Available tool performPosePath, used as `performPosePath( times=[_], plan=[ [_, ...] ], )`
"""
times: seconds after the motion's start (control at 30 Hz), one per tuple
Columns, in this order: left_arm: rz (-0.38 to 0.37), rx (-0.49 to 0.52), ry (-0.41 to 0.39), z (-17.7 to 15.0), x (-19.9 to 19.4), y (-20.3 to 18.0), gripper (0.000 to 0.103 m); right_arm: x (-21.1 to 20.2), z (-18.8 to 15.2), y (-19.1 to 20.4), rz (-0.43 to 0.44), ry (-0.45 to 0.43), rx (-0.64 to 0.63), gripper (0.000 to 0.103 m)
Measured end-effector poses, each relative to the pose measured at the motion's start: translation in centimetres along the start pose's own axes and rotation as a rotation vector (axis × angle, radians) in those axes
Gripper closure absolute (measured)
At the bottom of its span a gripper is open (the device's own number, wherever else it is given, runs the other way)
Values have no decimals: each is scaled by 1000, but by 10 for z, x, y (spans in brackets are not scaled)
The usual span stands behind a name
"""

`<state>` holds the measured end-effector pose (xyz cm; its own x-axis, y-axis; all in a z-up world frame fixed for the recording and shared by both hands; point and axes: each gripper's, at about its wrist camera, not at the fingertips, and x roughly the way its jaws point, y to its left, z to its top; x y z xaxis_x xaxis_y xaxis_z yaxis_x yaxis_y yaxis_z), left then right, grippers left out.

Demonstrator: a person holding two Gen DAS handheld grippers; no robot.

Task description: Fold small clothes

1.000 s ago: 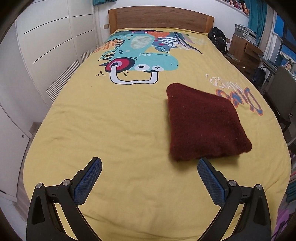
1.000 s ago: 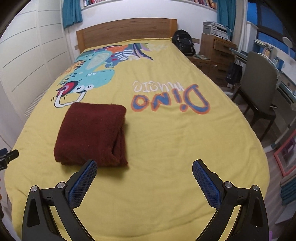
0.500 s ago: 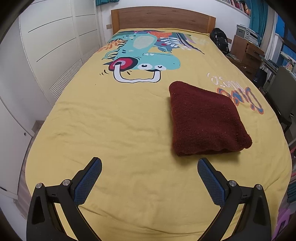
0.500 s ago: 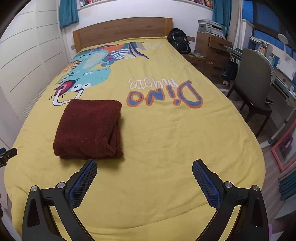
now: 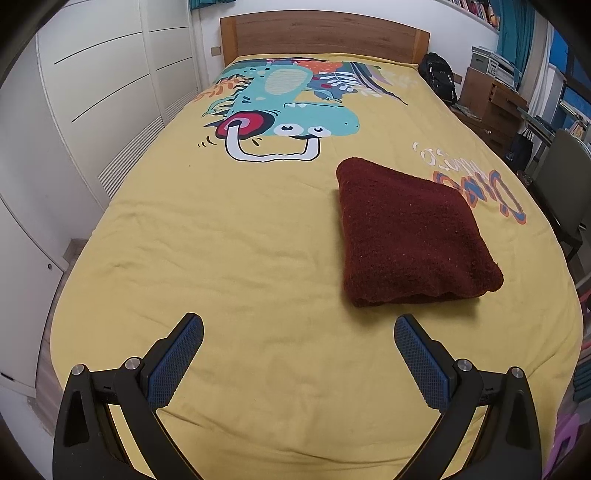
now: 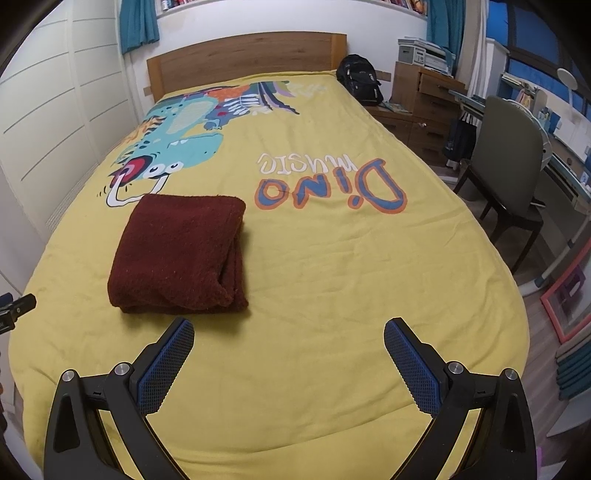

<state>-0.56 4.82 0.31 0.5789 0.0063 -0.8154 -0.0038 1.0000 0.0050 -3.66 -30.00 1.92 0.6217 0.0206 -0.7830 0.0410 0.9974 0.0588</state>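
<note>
A dark red fuzzy garment lies folded into a thick rectangle on the yellow dinosaur bedspread. It also shows in the right wrist view, left of centre. My left gripper is open and empty, held above the bed short of the garment and to its left. My right gripper is open and empty, short of the garment and to its right. Neither gripper touches the cloth.
A wooden headboard stands at the far end. White wardrobe doors run along the left. A grey chair, a desk, a wooden drawer unit and a black backpack stand right of the bed.
Both grippers have pulled back and up from the bed, so the folded garment looks slightly farther away. The garment itself has not moved. Both grippers stay open.
</note>
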Motion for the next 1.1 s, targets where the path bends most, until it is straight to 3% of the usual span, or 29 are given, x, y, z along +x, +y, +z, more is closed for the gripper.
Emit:
performPosePath(
  times=[1.1],
  plan=[
    [-13,7,20,-2,6,3,1,5,-2,1,13,22,-8,0]
  ],
)
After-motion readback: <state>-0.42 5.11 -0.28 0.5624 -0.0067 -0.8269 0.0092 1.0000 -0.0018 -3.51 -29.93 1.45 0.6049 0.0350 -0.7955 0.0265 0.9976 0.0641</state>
